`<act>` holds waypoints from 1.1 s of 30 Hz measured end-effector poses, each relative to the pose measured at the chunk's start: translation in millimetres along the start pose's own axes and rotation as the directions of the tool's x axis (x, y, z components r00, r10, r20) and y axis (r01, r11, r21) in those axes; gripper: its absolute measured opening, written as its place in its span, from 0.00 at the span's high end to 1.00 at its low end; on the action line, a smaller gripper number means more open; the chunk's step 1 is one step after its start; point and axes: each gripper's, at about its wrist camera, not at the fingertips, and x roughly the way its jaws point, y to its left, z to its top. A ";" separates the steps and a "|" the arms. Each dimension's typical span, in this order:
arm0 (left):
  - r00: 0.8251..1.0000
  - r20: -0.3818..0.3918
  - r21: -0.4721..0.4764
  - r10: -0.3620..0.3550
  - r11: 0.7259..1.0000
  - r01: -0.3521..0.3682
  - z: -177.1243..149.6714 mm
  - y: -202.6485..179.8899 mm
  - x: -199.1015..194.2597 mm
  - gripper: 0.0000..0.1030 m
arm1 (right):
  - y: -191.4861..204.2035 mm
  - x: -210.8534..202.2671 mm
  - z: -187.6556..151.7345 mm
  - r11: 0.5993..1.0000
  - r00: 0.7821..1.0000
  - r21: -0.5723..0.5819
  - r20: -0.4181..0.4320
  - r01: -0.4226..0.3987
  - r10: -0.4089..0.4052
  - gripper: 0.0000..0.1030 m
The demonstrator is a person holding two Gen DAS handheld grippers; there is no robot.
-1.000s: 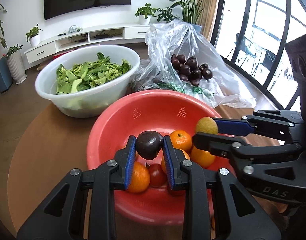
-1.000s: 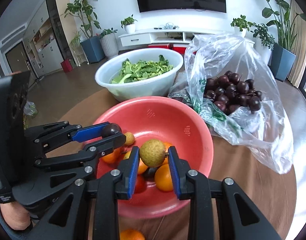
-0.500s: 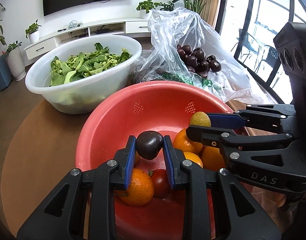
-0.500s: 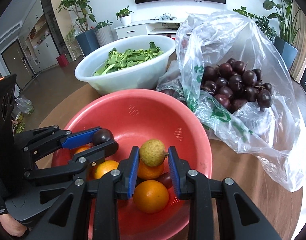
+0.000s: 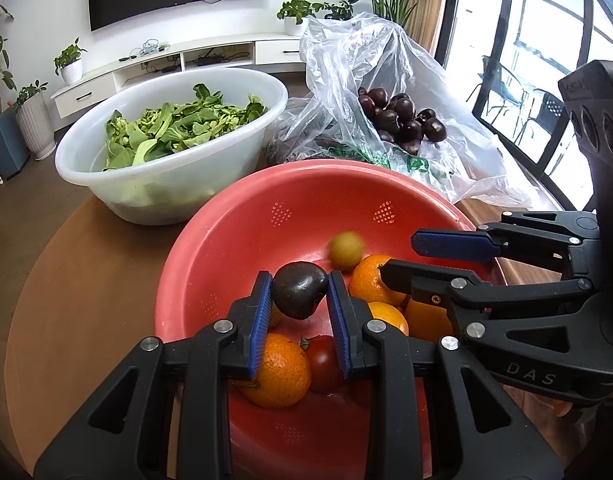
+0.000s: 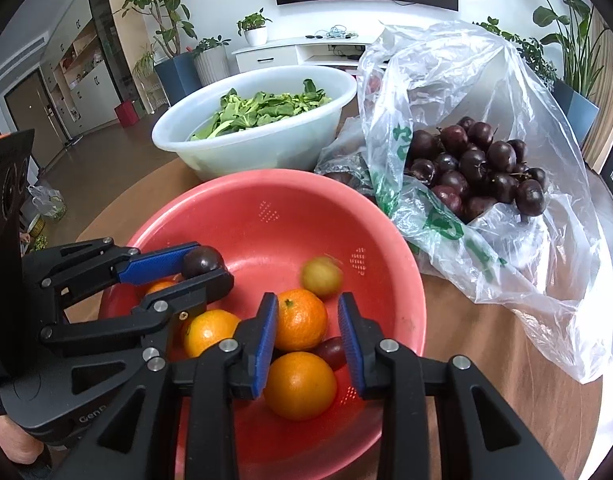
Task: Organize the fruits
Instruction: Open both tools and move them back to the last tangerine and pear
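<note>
right gripper point(image 6: 308, 334) jaws opening over the red bowl point(image 6: 242, 216), blurred yellow fruit point(image 6: 321, 277) probably dropping just ahead of it, left gripper point(image 5: 299, 312) clamped on a plum point(image 5: 299, 290) above the oranges point(image 5: 276, 370), next to drop.

Two basins: red point(image 6: 402, 280), white point(image 6: 266, 148). One plastic bag point(image 6: 506, 240). Four oranges point(image 6: 300, 384) visible. One tomato point(image 5: 324, 362). Two hand-held grippers point(image 5: 299, 300).

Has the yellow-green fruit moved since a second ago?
Yes. The yellow-green fruit has left the opening right gripper and dropped into the red basin, blurred beside an orange.
</note>
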 end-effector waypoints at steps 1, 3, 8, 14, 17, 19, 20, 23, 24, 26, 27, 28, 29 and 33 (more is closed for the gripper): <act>1.000 0.000 -0.001 0.000 1.000 0.000 0.0 0.2 -0.2 0.75 | 0.3 -1.2 -1.0 1.000 1.000 -0.001 0.001 0.001 -0.001 0.64; 1.000 0.001 0.000 0.000 1.000 0.000 0.3 -0.6 -0.6 0.74 | 0.7 -5.1 -3.4 1.000 1.000 0.000 0.005 0.002 -0.002 0.61; 1.000 0.013 -0.003 0.011 1.000 -0.011 -0.6 -0.8 -5.9 0.48 | -0.4 -23.6 -12.4 1.000 1.000 0.009 0.031 -0.001 0.001 0.61; 0.998 0.055 -0.003 0.014 1.000 -0.014 0.5 -1.9 -25.2 0.25 | 0.5 -52.9 -23.3 1.000 0.997 0.017 0.072 -0.008 0.006 0.60; 0.997 0.071 0.006 0.017 1.000 -0.018 -2.8 -6.7 -40.2 0.24 | 1.0 -70.3 -30.6 1.000 0.995 0.027 0.101 -0.013 0.010 0.60; 0.996 0.092 0.006 0.019 1.000 -0.020 -7.2 -9.8 -52.9 0.13 | -0.3 -82.5 -37.5 0.999 0.993 0.038 0.119 -0.017 0.012 0.56; 0.994 0.109 0.003 0.019 1.000 -0.019 -12.1 -11.3 -62.8 0.12 | -1.5 -89.1 -43.1 0.999 0.992 0.048 0.126 -0.021 0.015 0.54; 0.993 0.118 0.009 -0.009 1.000 0.008 -29.1 -19.5 -82.1 0.08 | -4.2 -101.9 -60.0 0.997 0.991 0.070 0.132 -0.032 0.023 0.49; 0.993 0.118 0.025 -0.019 1.000 0.016 -36.2 -23.3 -87.5 0.07 | -4.7 -104.4 -66.4 0.996 0.991 0.078 0.130 -0.040 0.030 0.48; 0.995 0.100 0.071 -0.028 0.997 0.021 -55.0 -33.0 -97.1 0.07 | -3.7 -106.5 -82.0 0.995 0.993 0.083 0.108 -0.053 0.044 0.47; 0.995 0.093 0.088 -0.039 0.996 0.031 -65.1 -36.9 -101.6 0.07 | -1.5 -106.3 -91.5 0.996 0.994 0.074 0.094 -0.057 0.050 0.47; 0.995 0.089 0.097 -0.049 0.994 0.040 -72.6 -39.7 -104.8 0.07 | 0.7 -105.6 -99.6 0.996 0.995 0.063 0.081 -0.059 0.054 0.47; 0.995 0.081 0.112 -0.063 0.992 0.053 -84.4 -43.4 -110.3 0.07 | 2.8 -104.3 -106.0 0.997 0.996 0.049 0.070 -0.061 0.058 0.47; 0.994 0.040 0.159 -0.101 0.983 0.094 -118.8 -55.3 -122.3 0.05 | 12.1 -96.4 -126.6 0.995 0.997 -0.058 0.004 -0.081 0.082 0.47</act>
